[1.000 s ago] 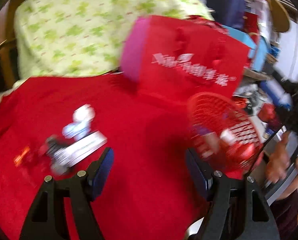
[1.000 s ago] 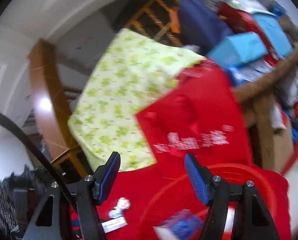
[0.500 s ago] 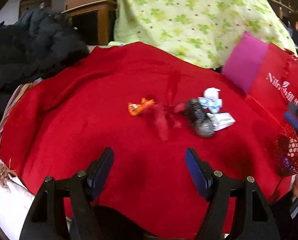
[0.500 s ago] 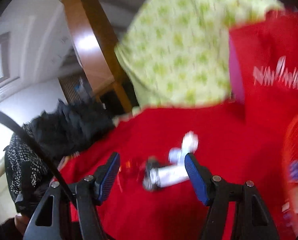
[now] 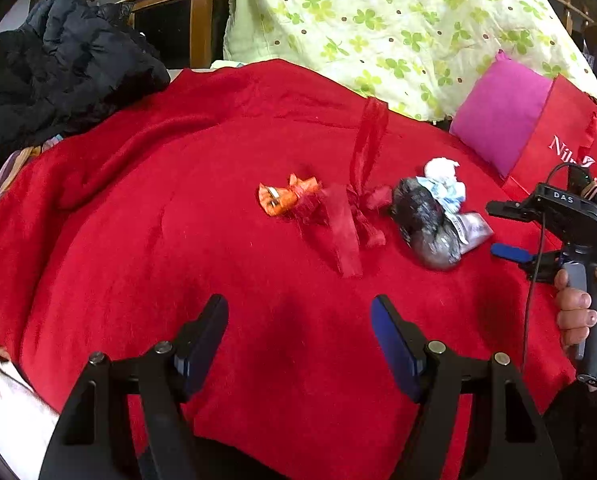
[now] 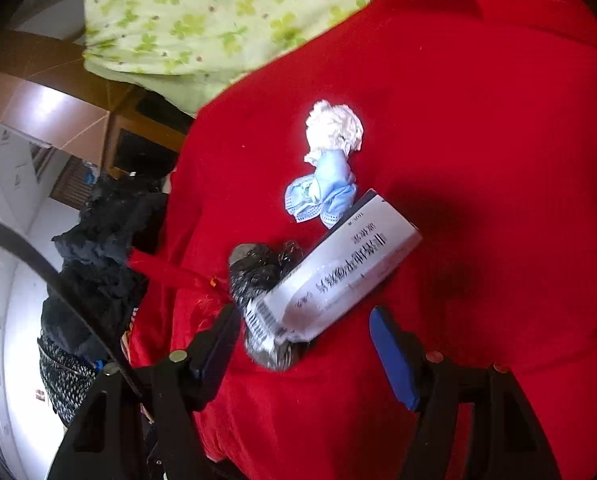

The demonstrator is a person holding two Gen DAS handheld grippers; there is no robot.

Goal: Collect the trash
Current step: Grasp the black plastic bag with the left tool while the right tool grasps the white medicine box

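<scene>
Both grippers hang over a red blanket (image 5: 146, 216). The left gripper (image 5: 300, 344) is spread, gripping nothing; well ahead of it lie an orange wrapper (image 5: 284, 198) and a red ribbon scrap (image 5: 348, 220). The right gripper (image 6: 302, 344) also gapes unloaded, a white printed box (image 6: 338, 272) and crumpled black bag (image 6: 258, 272) just ahead between its fingers, with a blue face mask (image 6: 322, 196) and white tissue wad (image 6: 334, 126) beyond.

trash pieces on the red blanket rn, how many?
6, in one row: orange wrapper leftmost, red ribbon, dark crumpled bag, white box across it, blue mask, white tissue wad farthest. More may hide underneath.
</scene>
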